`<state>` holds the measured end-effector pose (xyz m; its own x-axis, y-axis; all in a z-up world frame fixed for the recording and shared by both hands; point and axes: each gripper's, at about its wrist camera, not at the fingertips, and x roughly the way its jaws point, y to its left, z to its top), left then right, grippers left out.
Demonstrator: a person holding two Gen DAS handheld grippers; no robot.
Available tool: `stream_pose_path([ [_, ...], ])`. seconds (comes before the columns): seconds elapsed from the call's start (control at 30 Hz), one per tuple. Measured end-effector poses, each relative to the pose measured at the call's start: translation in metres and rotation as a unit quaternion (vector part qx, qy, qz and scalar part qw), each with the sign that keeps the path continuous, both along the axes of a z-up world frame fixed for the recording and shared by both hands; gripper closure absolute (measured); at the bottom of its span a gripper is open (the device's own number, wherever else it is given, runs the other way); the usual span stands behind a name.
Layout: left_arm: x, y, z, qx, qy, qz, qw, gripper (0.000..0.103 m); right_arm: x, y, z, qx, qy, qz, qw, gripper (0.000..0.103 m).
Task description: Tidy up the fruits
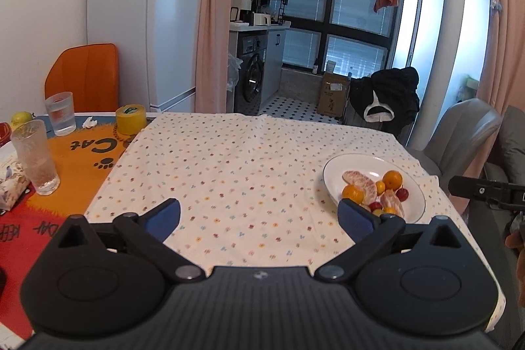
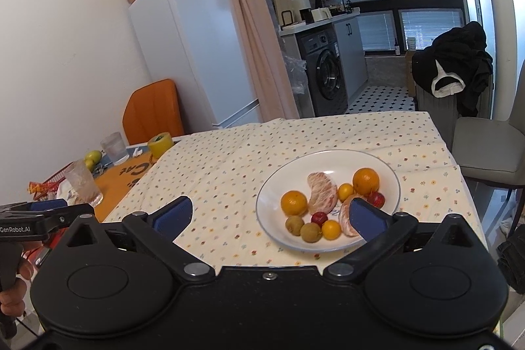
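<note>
- on the flowered tablecloth (image 2: 229, 159), at about 1 o'clock from the right gripper (image 2: 269, 214), sat a white plate (image 2: 272, 195) holding all the fruit in view.
- the right gripper's blue-padded jaws stood wide apart with nothing between them; its right pad overlapped the plate's near rim in the right wrist view.
- the left gripper (image 1: 259, 214) hovered over bare cloth, jaws likewise spread wide and empty; the plate (image 1: 416, 195) lay at its 2 o'clock.
- inside the plate: a large orange (image 2: 366, 181) at 1 o'clock, a second orange (image 2: 294, 203) at 9 o'clock, and a peeled pinkish citrus piece (image 2: 322, 192) between them.
- a small yellow fruit (image 2: 345, 191) lay just beside the far orange, touching or nearly so; a red fruit (image 2: 376, 199) sat at 3 o'clock.
- along the near rim, from 7 to 6 o'clock: two brownish-green round fruits (image 2: 310, 232), a small red fruit (image 2: 319, 217), another yellow one (image 2: 330, 229), and a second peeled piece (image 2: 346, 220) partly hidden by the gripper pad.
- at 10 o'clock on the table, well apart from the plate, stood two glasses (image 1: 36, 158), a roll of yellow tape (image 1: 131, 119) and a green fruit (image 1: 21, 118) on an orange mat (image 1: 78, 166).
- a hand (image 2: 13, 284) held the left gripper's handle at the right wrist view's 8 o'clock edge.
</note>
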<state>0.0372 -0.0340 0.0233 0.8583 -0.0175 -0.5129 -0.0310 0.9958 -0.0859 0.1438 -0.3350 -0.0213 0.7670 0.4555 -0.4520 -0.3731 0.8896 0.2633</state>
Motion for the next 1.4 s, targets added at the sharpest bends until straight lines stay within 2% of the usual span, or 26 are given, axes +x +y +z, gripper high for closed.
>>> stream_pose_path([
  [0.4,-0.025,0.022,-0.001,0.002,0.007,0.007,0.9999,0.001,-0.014,-0.002,-0.004,-0.003,0.032,0.007,0.999,0.0],
  [0.83,-0.043,0.045,-0.009,-0.001,0.017,0.024,0.9996,0.001,-0.03,0.0,-0.005,-0.027,0.039,0.032,0.998,0.0],
  [1.4,-0.044,0.042,-0.013,0.004,0.022,0.015,0.9996,0.001,-0.033,0.004,-0.004,-0.031,0.038,0.042,0.998,0.0],
])
